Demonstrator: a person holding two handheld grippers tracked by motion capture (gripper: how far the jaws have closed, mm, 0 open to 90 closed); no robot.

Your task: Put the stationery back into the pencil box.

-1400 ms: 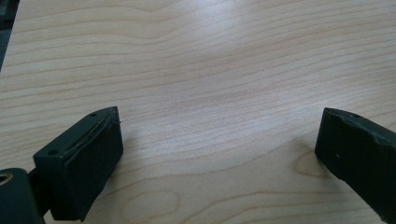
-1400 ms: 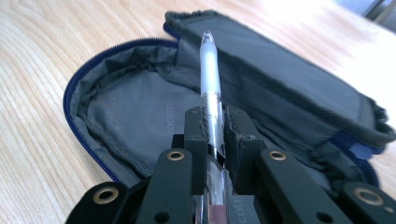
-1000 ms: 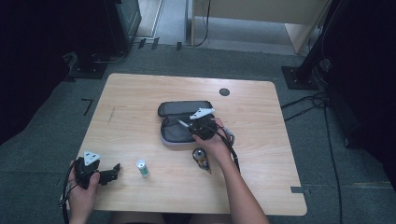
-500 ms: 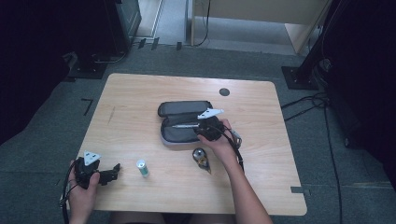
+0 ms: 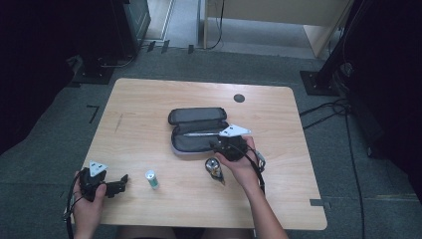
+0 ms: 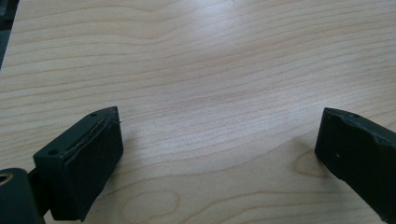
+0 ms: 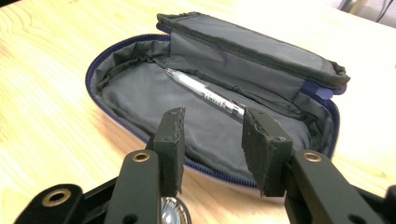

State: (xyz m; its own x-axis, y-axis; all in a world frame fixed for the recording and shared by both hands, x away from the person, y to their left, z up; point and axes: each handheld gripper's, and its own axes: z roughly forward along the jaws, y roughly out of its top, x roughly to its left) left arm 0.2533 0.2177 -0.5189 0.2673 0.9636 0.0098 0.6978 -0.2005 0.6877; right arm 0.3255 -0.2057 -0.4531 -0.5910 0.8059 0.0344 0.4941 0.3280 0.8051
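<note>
An open dark pencil case (image 5: 195, 143) lies in the middle of the wooden table (image 5: 149, 104), and a clear pen (image 5: 201, 133) rests inside it. In the right gripper view the pen (image 7: 205, 95) lies on the case's grey lining (image 7: 135, 93), just beyond the jaws. My right gripper (image 5: 216, 145) (image 7: 214, 125) hovers at the case's near right edge. Its jaws have just been opening and stand partly open with nothing between them. Near the table's front left corner, my left gripper (image 5: 121, 181) (image 6: 219, 130) is wide open over bare wood.
A small white and green cylinder (image 5: 151, 179) stands between the two hands. Beside the right hand lies a round metal object (image 5: 214, 167), also seen under the right jaws (image 7: 173, 212). There is a black grommet (image 5: 239, 98) at the table's far side.
My right gripper has drawn back to the right from over the case, and its jaws stand wider apart. The pen stays in the case. The left hand has not moved.
</note>
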